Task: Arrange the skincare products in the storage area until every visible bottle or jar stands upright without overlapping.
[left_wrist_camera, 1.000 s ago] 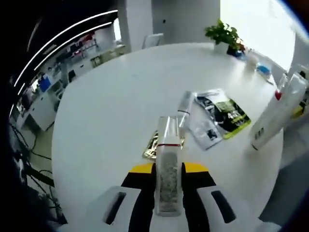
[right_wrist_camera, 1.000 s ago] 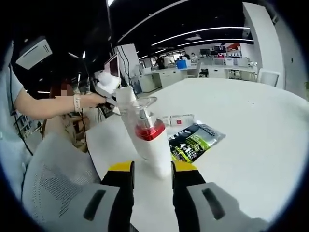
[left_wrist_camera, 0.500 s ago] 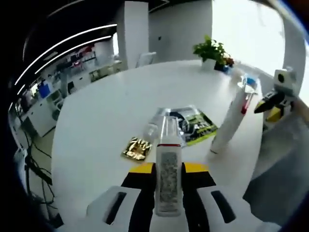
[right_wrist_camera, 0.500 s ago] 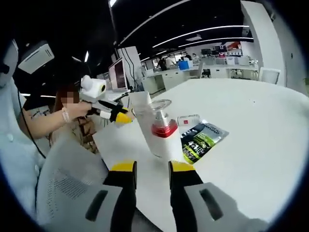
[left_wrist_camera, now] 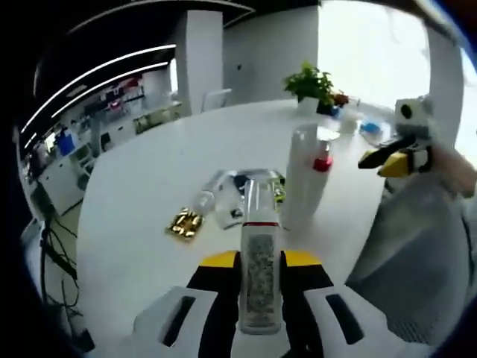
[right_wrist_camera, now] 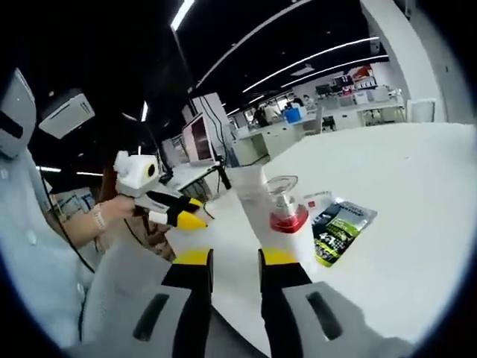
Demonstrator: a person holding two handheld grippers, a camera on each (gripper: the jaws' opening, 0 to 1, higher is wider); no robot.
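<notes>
My left gripper (left_wrist_camera: pixel 259 302) is shut on a slim labelled bottle (left_wrist_camera: pixel 260 276) with a red band and a clear cap, which points toward the table. Beyond it, a white pump bottle (left_wrist_camera: pixel 304 188) with a red collar stands upright on the white round table (left_wrist_camera: pixel 149 186). In the right gripper view that pump bottle (right_wrist_camera: pixel 289 233) stands just past my right gripper (right_wrist_camera: pixel 235 262), which is open and holds nothing. The right gripper (left_wrist_camera: pixel 387 158) comes in from the right of the left gripper view. A hand holds the left gripper (right_wrist_camera: pixel 177 216) at the left of the right gripper view.
Flat on the table near the pump bottle lie a gold sachet (left_wrist_camera: pixel 184 222), a black-and-green packet (right_wrist_camera: pixel 339 227) and a small clear tube (left_wrist_camera: pixel 205 200). A potted plant (left_wrist_camera: pixel 309 83) stands at the table's far edge. The person's pale sleeve (left_wrist_camera: pixel 417 246) is at the right.
The right gripper has let go of the white pump bottle and drawn back; the bottle now stands upright by itself. The left gripper still holds its slim bottle.
</notes>
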